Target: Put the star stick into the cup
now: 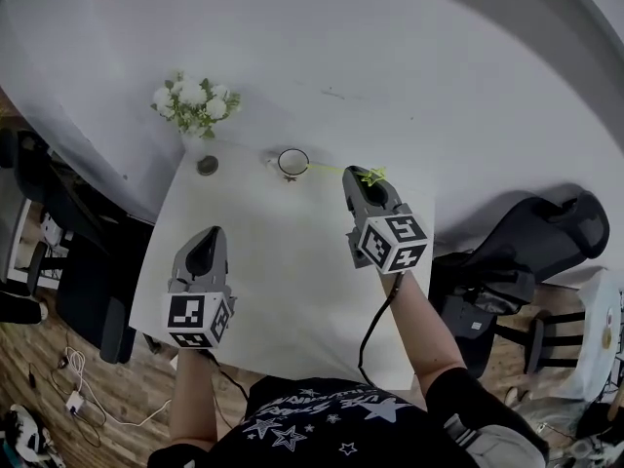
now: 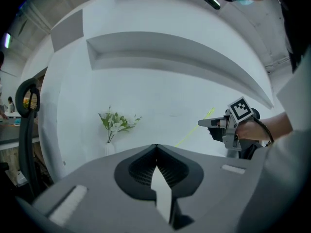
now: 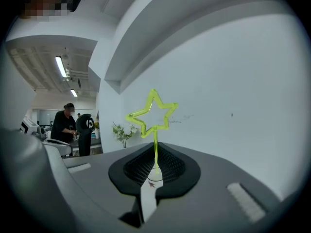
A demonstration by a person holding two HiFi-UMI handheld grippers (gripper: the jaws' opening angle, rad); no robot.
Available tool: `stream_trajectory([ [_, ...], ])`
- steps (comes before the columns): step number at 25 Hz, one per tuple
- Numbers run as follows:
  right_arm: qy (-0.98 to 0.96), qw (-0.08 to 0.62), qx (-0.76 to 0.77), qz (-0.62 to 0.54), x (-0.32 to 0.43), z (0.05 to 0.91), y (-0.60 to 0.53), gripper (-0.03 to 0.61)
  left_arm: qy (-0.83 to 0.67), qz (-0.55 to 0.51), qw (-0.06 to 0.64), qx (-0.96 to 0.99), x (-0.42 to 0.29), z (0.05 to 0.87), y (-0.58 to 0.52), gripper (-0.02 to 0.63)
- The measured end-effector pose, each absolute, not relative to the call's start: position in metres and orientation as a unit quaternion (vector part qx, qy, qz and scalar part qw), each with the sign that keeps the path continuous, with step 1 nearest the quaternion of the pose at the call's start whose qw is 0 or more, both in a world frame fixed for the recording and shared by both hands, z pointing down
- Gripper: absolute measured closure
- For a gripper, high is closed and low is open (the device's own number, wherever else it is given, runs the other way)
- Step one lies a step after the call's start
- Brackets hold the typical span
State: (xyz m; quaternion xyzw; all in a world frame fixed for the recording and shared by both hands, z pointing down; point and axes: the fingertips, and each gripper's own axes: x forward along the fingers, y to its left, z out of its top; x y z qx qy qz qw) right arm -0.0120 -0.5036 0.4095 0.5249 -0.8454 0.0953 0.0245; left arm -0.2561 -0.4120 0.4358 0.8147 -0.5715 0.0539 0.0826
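A neon-green star stick (image 3: 153, 113) is pinched in my right gripper (image 3: 156, 148), which is shut on its thin stem. The star head stands just past the fingertips. In the head view the stick (image 1: 341, 170) runs from the right gripper (image 1: 366, 179) leftward to the rim of a small dark-rimmed cup (image 1: 292, 163) at the table's far edge. Whether its tail is inside the cup I cannot tell. My left gripper (image 1: 206, 237) hovers over the table's near left, shut and empty. From the left gripper (image 2: 155, 148) view, the right gripper (image 2: 208, 123) and slanted stick (image 2: 192, 134) show; the cup is hidden.
A white vase of flowers (image 1: 195, 105) stands at the table's (image 1: 283, 281) far left corner, with a small dark round thing (image 1: 208, 165) beside it. Black chairs flank the table at left (image 1: 68, 261) and right (image 1: 531, 242). A person (image 3: 64, 124) stands far off.
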Motion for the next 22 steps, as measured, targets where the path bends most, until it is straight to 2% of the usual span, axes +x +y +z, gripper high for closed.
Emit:
stream_trajectory([
  [9, -0.843, 0.063, 0.522, 0.113, -0.037, 0.45, -0.55, 0.545, -0.554, 0.055, 0.09, 0.826, -0.255, 0.45, -0.46, 0.611],
  [22, -0.839, 0.105, 0.512, 0.151, -0.05, 0.501, -0.572, 0.545, -0.547, 0.057, 0.127, 0.825, -0.251, 0.482, -0.473, 0.611],
])
